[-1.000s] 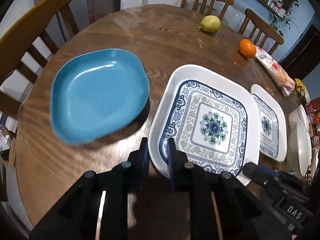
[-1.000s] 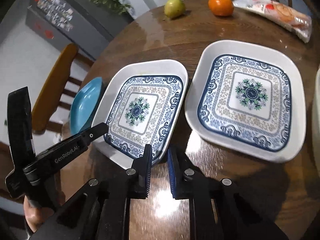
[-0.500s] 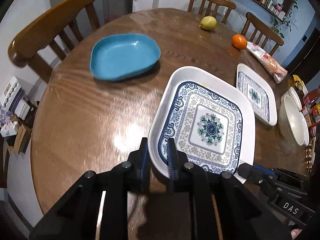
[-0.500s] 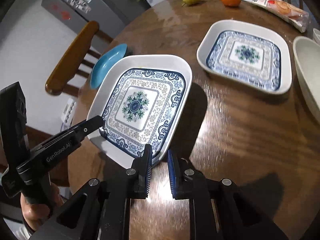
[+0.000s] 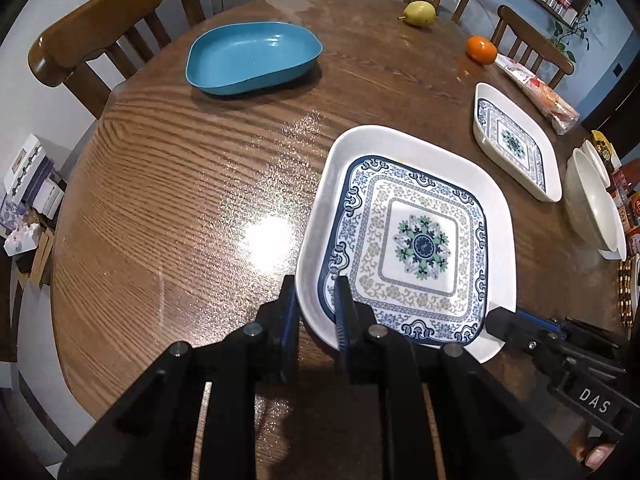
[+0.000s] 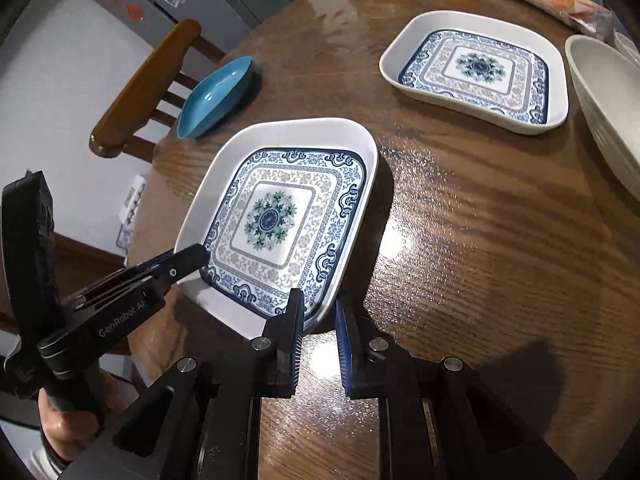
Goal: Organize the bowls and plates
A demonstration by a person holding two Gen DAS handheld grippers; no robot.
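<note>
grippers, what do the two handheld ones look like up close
Both are matte black with angular frames and silver screw heads. The left gripper and right gripper each have two flat fingers faced with ribbed blue pads. White lettering marks the bodies: "GenRobot.AI" on the left one, "DAS" on the right one. No cables or sleeves are clearly visible.

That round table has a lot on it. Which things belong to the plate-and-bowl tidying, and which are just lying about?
Part of the job:
- patterned plate, gripped by the left gripper and right gripper
- second patterned plate
- blue dish
- white bowls

Just lying about:
- pear
- orange
- snack packet
</note>
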